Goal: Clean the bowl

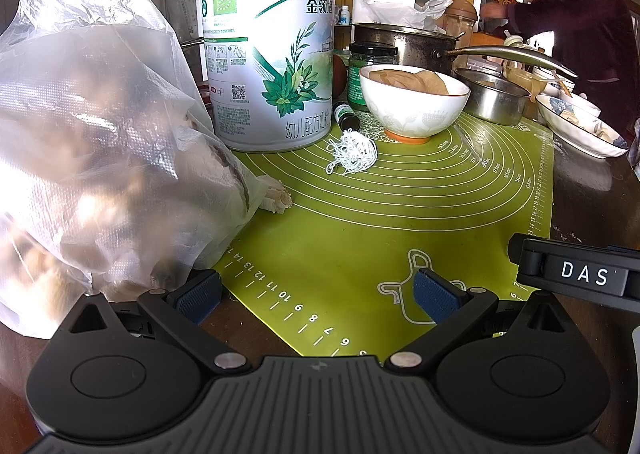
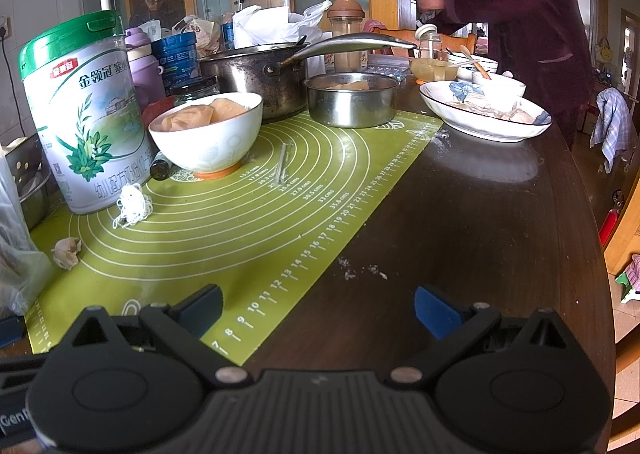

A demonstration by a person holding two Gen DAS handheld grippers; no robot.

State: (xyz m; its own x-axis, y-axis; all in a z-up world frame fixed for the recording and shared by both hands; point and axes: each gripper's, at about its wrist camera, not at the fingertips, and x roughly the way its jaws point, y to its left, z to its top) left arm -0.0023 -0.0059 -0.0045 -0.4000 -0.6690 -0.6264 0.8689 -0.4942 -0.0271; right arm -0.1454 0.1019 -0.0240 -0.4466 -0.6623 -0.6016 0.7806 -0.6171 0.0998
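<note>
Covering most of the dark table (image 2: 480, 213), the green baking mat (image 2: 260, 221) carries a tall milk-powder tin (image 1: 268, 53) and, just beside it, the white bowl (image 2: 208, 133) holding a crumpled brown cloth (image 2: 200, 115). Both the left gripper (image 1: 316, 292) and right gripper (image 2: 318, 308) hover spread wide, empty, well short. Best approach: steady the bowl's rim with one, pinch the cloth with the other.
</note>
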